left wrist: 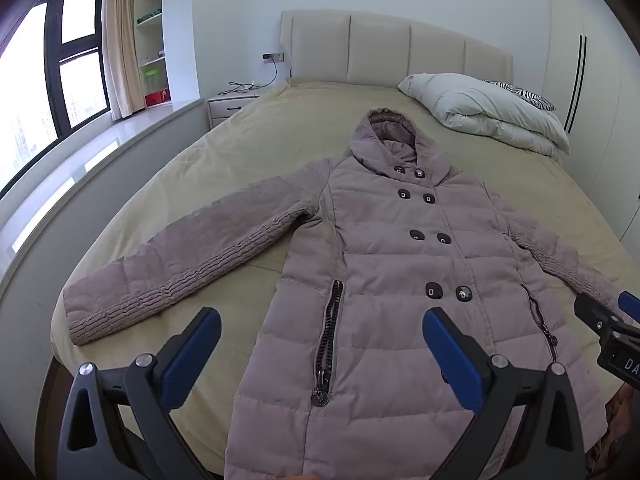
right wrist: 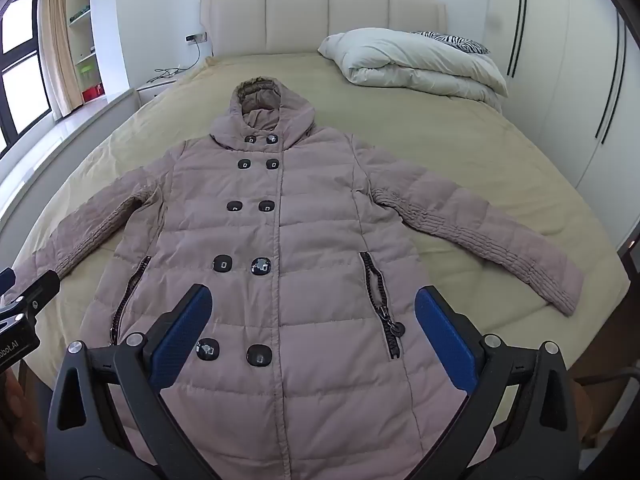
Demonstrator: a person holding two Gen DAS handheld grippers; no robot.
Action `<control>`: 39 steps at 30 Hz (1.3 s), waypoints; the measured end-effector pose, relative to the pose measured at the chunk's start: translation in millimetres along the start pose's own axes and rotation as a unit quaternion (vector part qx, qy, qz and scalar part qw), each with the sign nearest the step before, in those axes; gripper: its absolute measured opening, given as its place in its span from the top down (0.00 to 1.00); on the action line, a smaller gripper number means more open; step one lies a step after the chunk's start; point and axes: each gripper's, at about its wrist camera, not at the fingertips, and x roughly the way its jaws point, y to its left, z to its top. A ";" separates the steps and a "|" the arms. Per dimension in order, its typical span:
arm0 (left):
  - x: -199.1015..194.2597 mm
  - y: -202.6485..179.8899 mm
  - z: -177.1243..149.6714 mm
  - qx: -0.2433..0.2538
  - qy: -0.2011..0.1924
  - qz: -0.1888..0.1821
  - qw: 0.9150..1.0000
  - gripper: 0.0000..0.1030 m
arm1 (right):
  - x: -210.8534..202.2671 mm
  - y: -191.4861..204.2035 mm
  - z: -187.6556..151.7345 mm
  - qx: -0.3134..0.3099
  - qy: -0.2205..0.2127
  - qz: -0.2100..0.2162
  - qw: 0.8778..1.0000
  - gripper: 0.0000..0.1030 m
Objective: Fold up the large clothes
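A long mauve hooded puffer coat [left wrist: 400, 248] lies flat and face up on the bed, buttoned, hood toward the headboard, both sleeves spread out. It also shows in the right wrist view [right wrist: 288, 240]. My left gripper [left wrist: 322, 320] is open and empty above the coat's lower left part, near the left pocket zip [left wrist: 328, 336]. My right gripper [right wrist: 314, 300] is open and empty above the coat's lower front, near the right pocket zip [right wrist: 380, 304]. Each gripper's edge shows in the other's view.
The bed [left wrist: 248, 136] has a beige sheet and a padded headboard [left wrist: 396, 48]. A folded white duvet [left wrist: 488, 112] and a zebra pillow [left wrist: 524, 94] lie at its far right. A nightstand [left wrist: 232, 104], window sill and shelves are on the left; wardrobe doors [right wrist: 560, 80] on the right.
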 end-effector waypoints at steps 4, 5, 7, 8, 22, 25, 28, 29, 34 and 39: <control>0.2 0.0 -0.5 0.001 0.000 0.002 1.000 0.00 | 1.0 0.2 -0.2 -0.001 0.001 -0.002 1.000 0.00; -1.1 -0.1 -3.7 0.002 -0.001 0.002 1.000 0.00 | 1.4 0.2 -0.2 -0.001 0.001 -0.002 1.000 0.00; 0.7 1.2 -3.9 0.001 0.001 0.002 1.000 0.00 | 2.3 0.2 -0.5 0.000 0.002 -0.002 1.000 0.00; 1.0 1.2 -4.2 0.002 0.001 0.003 1.000 0.00 | 2.8 0.3 -0.6 0.000 0.002 -0.002 1.000 0.00; 3.9 4.5 -3.2 0.000 0.001 0.002 1.000 0.00 | 3.1 -0.3 -1.1 0.001 0.003 -0.001 1.000 0.00; 3.7 4.3 -3.1 0.000 0.001 0.003 1.000 0.00 | 3.4 -0.5 -1.1 0.001 0.004 -0.001 1.000 0.00; 3.6 4.1 -3.1 0.000 0.001 0.003 1.000 0.00 | 3.7 -0.4 -1.2 0.001 0.004 0.000 1.000 0.00; 4.1 4.3 -3.3 0.000 0.001 0.003 1.000 0.00 | 4.3 0.0 -2.1 0.001 0.004 0.000 1.000 0.00; 3.8 4.2 -3.1 0.000 0.001 0.003 1.000 0.00 | 8.7 2.6 -6.9 0.001 0.004 0.000 1.000 0.00; 5.4 5.7 -3.4 -0.003 0.002 0.004 1.000 0.00 | 6.8 1.5 -4.1 0.001 0.006 0.000 1.000 0.00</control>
